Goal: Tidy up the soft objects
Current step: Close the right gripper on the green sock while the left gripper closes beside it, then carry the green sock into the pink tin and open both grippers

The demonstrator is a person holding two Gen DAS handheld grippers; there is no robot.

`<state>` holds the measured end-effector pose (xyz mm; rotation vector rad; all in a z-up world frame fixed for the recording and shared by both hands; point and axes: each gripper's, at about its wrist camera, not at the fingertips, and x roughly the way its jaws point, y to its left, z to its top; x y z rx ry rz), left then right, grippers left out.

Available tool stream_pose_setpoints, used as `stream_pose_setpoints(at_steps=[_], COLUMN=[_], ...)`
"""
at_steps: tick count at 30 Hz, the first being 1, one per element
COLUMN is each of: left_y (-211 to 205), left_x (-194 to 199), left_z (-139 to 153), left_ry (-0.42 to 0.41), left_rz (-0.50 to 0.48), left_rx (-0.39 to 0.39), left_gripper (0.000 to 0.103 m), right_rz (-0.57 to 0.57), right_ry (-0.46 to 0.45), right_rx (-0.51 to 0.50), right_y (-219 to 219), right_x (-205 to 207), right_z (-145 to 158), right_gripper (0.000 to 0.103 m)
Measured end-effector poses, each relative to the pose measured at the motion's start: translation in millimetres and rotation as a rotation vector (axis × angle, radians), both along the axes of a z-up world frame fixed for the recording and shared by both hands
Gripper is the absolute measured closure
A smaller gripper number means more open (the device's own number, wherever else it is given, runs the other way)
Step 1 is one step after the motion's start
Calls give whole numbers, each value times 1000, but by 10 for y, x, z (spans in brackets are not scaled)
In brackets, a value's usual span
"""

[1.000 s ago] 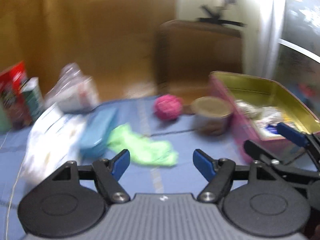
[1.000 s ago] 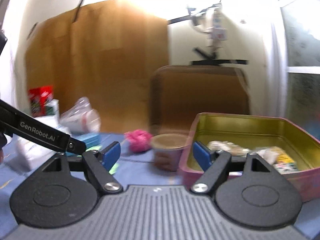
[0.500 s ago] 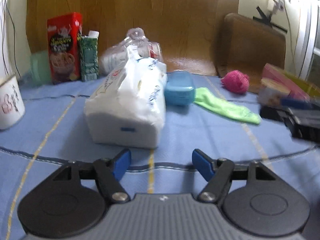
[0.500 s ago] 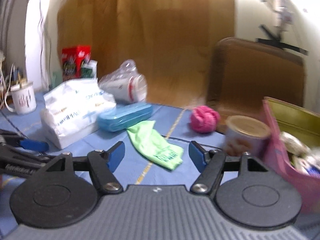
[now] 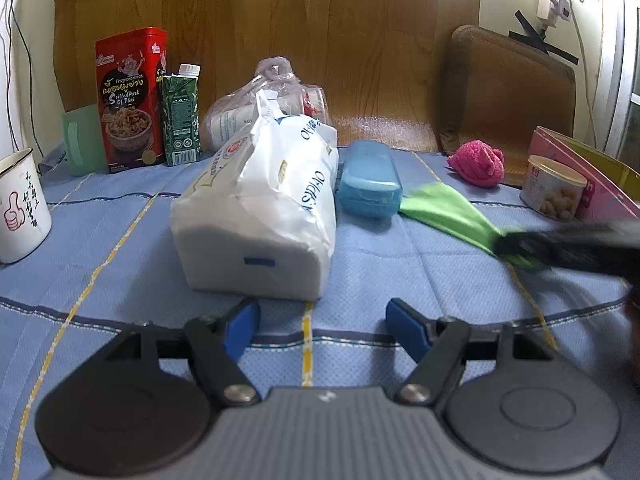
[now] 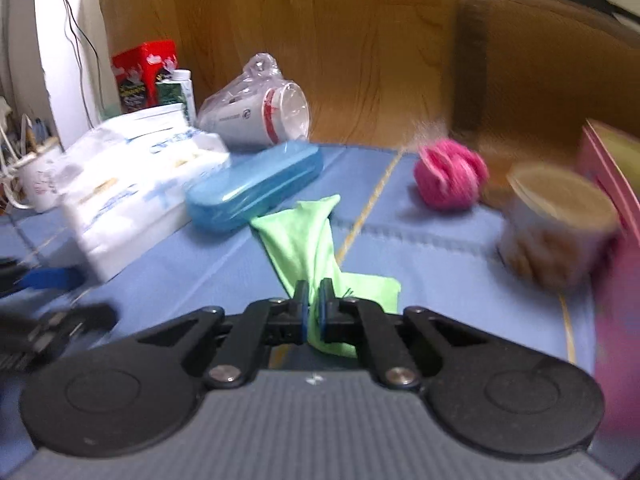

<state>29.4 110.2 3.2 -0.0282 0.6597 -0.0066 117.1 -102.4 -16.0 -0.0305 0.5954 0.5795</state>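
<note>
Blue mat [image 5: 400, 264]; green cloth [image 6: 304, 240], seemingly bunched, between right jaws.

The red tin [image 5: 130, 98] at the back of the surface reads "Fragrant" in small white letters, then Thai script, then "Stilled Pork" and "Of Thai", with a cartoon pig above and a bowl of shredded meat below; the green carton [image 5: 181, 120] beside it carries only small white print and round marks too fine to read; the white tissue pack [image 5: 260, 204] shows blue letters running up its side, partly "OH" and "SIPIAO", and a red round logo; the white mug [image 5: 22, 206] bears a pink thumbs-up drawing and a column of handwritten characters.
</note>
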Motion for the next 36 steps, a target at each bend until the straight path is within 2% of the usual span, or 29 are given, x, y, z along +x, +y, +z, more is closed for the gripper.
stream_pose_setpoints(at_steps=[4,8,13,16,18,19,20,21,22,25,28,33,36], left_y=[-75,-164,-298,-404,-532,-620,-715,-802,-891,-1119,-1417,-2087,-2504], left_x=[19,24,-14,47,92,111,125,138,159,185,222,420,570], left_z=[6,63,191,209,197,204,202,198,194,262,488,958,1117], left_ry=[16,53,132,212,245,252,260,272,289,281,238,121,54], left_rz=[4,5,-85,-151,-174,-186,-206,-228,-247,-281,-345,-497,-567], left_rx=[44,24,-182,-344,-379,-370,-363,-362,-363,-334,-279,-201,-168], left_gripper=[29,29,29,29,30,39,61,73,97,100,100,100,100], right_rz=[-7,-34,-52,-30,5,19,28,29,27,7,-37,-190,-286], right_ry=[35,88,118,166,183,173,160,134,111,47,-39,-235,-325], right_rx=[80,164,236,304,362,378,386,381,367,345,350,367,355], right_y=[-353,-664,-754,-790,-791,-799,-798,-795,-800,-880,-1039,-1444,-1707], right_x=[-473,-718,-724,-700,-752,-808,-849,-901,-931,-1007,-1038,-1009,-926], right_z=[-29,-90,-128,-136,-131,-112,-91,-63,-41,18,114,356,478], right_gripper=[96,96,96,96,96,96,96,97,97,97,97,97,97])
